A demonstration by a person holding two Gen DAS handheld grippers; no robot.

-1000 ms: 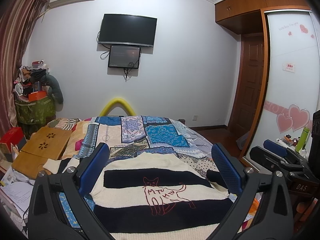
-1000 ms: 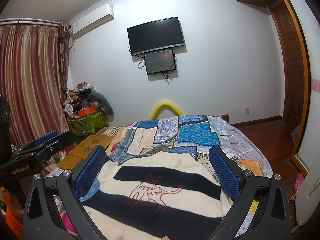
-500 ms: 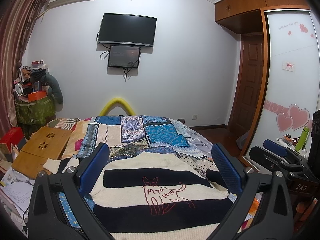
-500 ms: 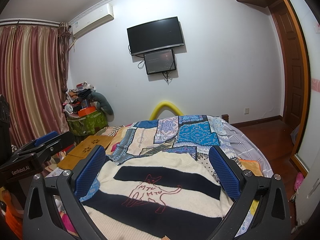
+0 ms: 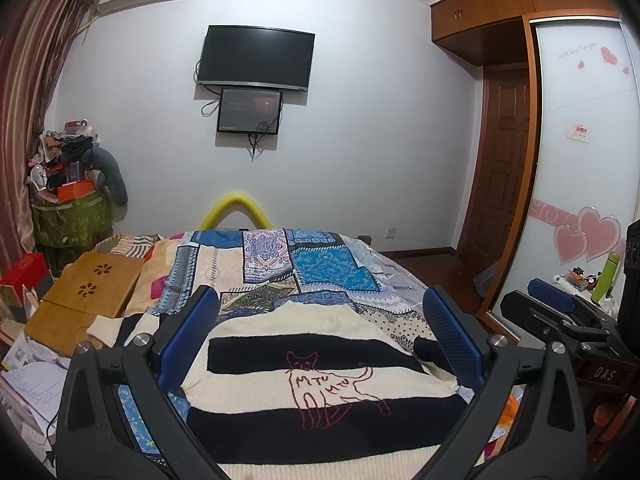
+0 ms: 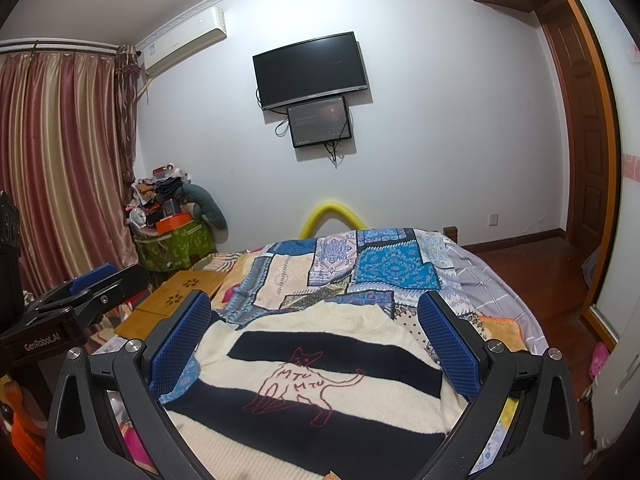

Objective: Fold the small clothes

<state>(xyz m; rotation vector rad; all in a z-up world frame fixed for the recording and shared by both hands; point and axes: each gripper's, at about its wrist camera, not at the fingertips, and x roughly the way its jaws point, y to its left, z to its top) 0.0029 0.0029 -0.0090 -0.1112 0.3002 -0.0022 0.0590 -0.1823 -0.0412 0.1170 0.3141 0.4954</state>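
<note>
While wide apart, both tongs (image 5: pixel 320 336) (image 6: pixel 316 340) hover over sweater (image 5: pixel 320 384), holding nothing.

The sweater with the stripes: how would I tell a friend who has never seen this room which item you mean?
Start at the bed below the wall-mounted TV. On top of its blue patchwork quilt, at the near end, lies the sweater spread flat. It alone has broad cream and black bands, with a red outline of a cat stitched on its middle.

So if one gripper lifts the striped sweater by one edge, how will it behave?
The striped sweater looks like soft knit lying limp on the bed, so it will probably droop and stretch. It seems thick, perhaps heavy. Its fuzzy surface should grip the fingers.
</note>
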